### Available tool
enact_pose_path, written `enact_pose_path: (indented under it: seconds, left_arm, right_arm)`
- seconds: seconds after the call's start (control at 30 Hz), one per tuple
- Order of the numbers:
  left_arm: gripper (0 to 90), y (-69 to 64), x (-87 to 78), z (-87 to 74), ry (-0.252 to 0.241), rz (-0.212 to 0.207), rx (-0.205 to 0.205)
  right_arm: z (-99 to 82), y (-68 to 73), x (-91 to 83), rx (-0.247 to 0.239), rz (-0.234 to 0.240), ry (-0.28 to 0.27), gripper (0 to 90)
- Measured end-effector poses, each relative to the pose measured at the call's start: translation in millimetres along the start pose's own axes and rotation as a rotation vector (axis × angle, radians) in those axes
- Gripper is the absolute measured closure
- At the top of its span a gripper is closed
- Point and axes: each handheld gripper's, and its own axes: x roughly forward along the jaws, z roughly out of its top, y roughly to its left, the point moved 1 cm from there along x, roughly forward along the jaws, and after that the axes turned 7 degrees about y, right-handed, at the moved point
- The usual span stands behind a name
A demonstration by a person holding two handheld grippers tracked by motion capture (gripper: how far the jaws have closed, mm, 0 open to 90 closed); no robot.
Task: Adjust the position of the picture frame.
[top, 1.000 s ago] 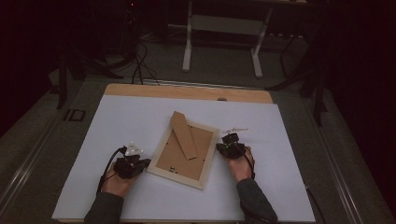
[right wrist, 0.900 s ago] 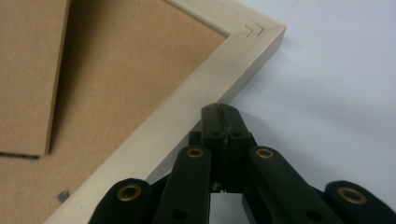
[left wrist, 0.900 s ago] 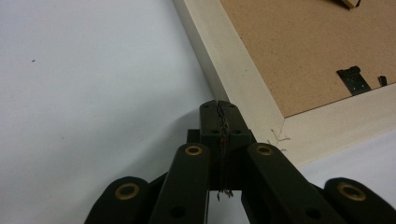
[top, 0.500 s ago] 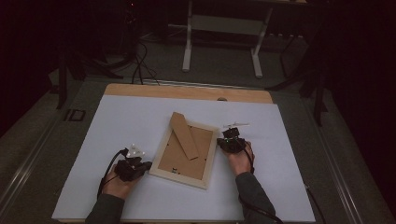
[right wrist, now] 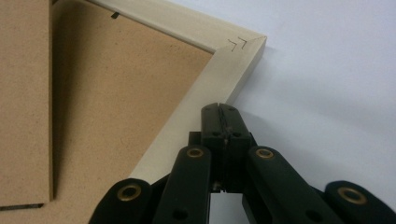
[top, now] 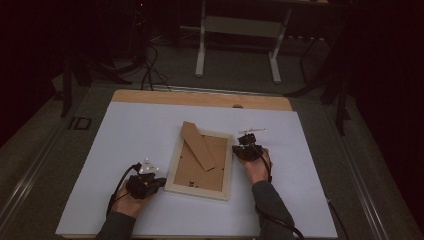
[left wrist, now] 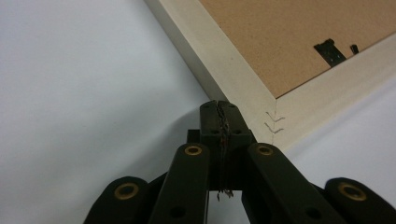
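A: As the frame was examined from above, where was it recorded?

B: The picture frame (top: pixel 201 162) was found face down at the centre of the high view, on the white sheet (top: pixel 125 130) covering the table. Its brown fibreboard backing (top: pixel 207 167) was turned up, with the easel stand (top: pixel 197 145) lying slanted across it.

A: And the tools?

B: The left gripper (top: pixel 159 182) was noted at the lower left corner of the frame, its jaws pressed together with nothing between them; in the left gripper view the tips (left wrist: pixel 219 109) were seen just at the pale wooden edge. The right gripper (top: pixel 239 150) was likewise closed and empty, set against the right rail near the upper corner (right wrist: pixel 243 44).

A: What was judged necessary?

B: A nudge or squaring of the frame appeared to be in hand. Even pressure from both sides would be advised, kept low on the rail, so that the frame is slid and not tipped.

A: Materials?

B: Smooth light wood, mitred corners with V-shaped staples (left wrist: pixel 274 122), matte board, and a small black metal tab (left wrist: pixel 330 50).
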Motion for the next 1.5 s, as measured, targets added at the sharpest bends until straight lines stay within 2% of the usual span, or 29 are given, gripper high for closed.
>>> enact_pose_path:
  seconds: [0.27, 0.33, 0.4, 0.83, 1.2, 1.5]
  left_arm:
    - [90.0, -11.1, 0.9, -0.2, 0.009, -0.011, 0.031]
    - [90.0, -14.9, 1.5, -0.2, 0.009, -0.018, 0.036]
    - [90.0, -17.6, 2.2, 0.1, 0.009, -0.025, 0.043]
    - [90.0, -31.9, 6.5, 3.3, 0.014, -0.046, 0.086]
    - [90.0, -52.0, 12.2, 6.2, 0.008, -0.066, 0.134]
    - [90.0, -62.7, 16.8, 9.8, 0.004, -0.085, 0.151]
  right_arm:
    - [4.5, -1.0, 2.5, 0.011, -0.013, 0.018, 90.0]
    - [5.9, -4.2, 3.9, 0.052, 0.007, 0.025, 90.0]
    - [7.0, -5.2, 5.3, 0.060, 0.005, 0.032, 90.0]
    - [9.0, -5.5, 9.7, 0.060, -0.012, 0.049, 90.0]
    - [13.4, -3.7, 14.2, 0.035, -0.028, 0.076, 90.0]
    - [16.5, -2.4, 15.5, 0.012, -0.041, 0.087, 90.0]
